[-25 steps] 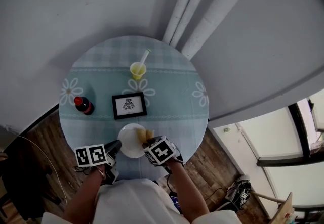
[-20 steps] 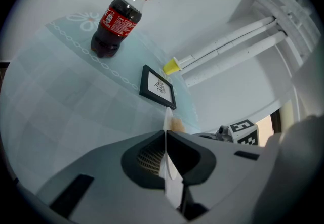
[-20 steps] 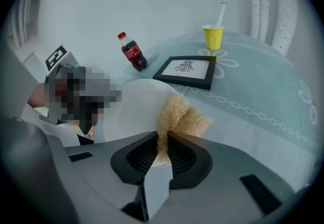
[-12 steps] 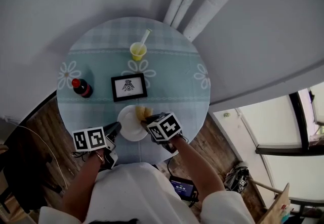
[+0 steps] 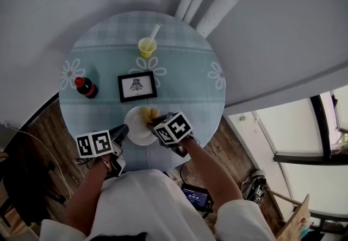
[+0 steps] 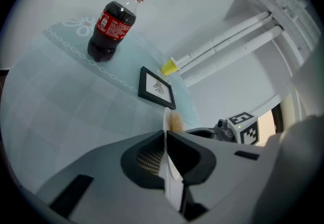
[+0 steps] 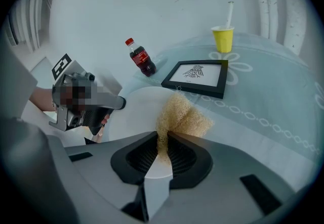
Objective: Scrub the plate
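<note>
A white plate (image 5: 139,128) lies at the near edge of the round table. My left gripper (image 5: 122,133) is shut on the plate's left rim, and its own view shows the plate (image 6: 165,117) edge-on between the jaws of the left gripper (image 6: 165,136). My right gripper (image 5: 154,122) is shut on a tan fibrous scrubber (image 5: 147,115) that rests on the far right part of the plate. In the right gripper view the scrubber (image 7: 183,114) sticks out from the right gripper (image 7: 164,138) over the plate (image 7: 135,109).
Beyond the plate lies a black picture frame (image 5: 136,86). A cola bottle with a red cap (image 5: 86,87) stands at the left, and a yellow cup with a straw (image 5: 146,46) at the far side. White pipes (image 5: 217,0) run up the wall. Wooden floor (image 5: 46,125) borders the table.
The right gripper has tilted and drawn the scrubber a little to the left across the far part of the plate. The left gripper keeps its hold on the rim.
</note>
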{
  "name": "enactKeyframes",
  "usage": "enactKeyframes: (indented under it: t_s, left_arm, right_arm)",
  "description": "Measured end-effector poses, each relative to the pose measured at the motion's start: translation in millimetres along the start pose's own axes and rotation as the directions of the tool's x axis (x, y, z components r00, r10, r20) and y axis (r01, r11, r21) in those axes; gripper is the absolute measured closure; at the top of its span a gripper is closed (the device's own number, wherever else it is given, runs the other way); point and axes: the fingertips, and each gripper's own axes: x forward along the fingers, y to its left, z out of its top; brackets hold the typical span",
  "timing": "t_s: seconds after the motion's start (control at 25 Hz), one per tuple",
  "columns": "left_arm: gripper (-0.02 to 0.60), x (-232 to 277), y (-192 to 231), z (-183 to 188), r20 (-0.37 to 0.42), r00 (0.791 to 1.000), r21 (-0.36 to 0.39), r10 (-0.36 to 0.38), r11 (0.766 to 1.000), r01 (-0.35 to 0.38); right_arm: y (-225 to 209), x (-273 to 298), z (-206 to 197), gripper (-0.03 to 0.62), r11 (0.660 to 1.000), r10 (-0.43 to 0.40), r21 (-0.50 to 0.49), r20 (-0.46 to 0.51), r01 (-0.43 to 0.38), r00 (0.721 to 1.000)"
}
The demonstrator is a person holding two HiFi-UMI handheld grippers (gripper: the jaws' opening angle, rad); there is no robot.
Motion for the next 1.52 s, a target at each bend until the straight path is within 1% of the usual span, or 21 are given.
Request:
enactKeyframes:
  t_s: [0.24,0.4,0.64,0.8,0.92,1.12,1.52]
  left_arm:
    - [0.563,1,2,1,0.005,1.0,0.015,0.007,1.0,-0.007]
    - [0.563,0,-1,3,0.025,1.0,0.013,0.003,1.0,-0.004]
    - [0.563,0,-3,4,0.058,0.998,-0.008,-0.009,1.0,0.01]
    - [0.563,-1,-5,3,0.067,0.998,-0.011,-0.009,1.0,0.01]
    - [0.563,-2,-7,3,0.079,0.997,-0.02,-0.008,1.0,0.009]
    - [0.563,-3,-8,1,0.092,0.996,-0.032,-0.014,0.999,0.017]
    - [0.563,-4,-8,0,0.099,0.995,-0.034,-0.032,0.999,0.036]
  right_arm:
    - [3,5,1,0.53,1.0,0.005,-0.022,-0.008,-0.005,1.0]
    - [10,6,6,0.53,0.999,0.024,-0.047,-0.011,-0.025,1.0]
    - [24,7,11,0.53,0.994,0.045,-0.102,-0.026,-0.048,0.999]
    - [31,6,11,0.53,0.986,0.042,-0.161,-0.05,-0.049,0.998]
    - [36,6,12,0.53,0.981,0.037,-0.186,-0.056,-0.047,0.998]
    - [46,6,11,0.53,0.973,0.065,-0.215,-0.071,-0.079,0.995]
    - [69,4,8,0.53,0.957,0.095,-0.262,-0.136,-0.128,0.986]
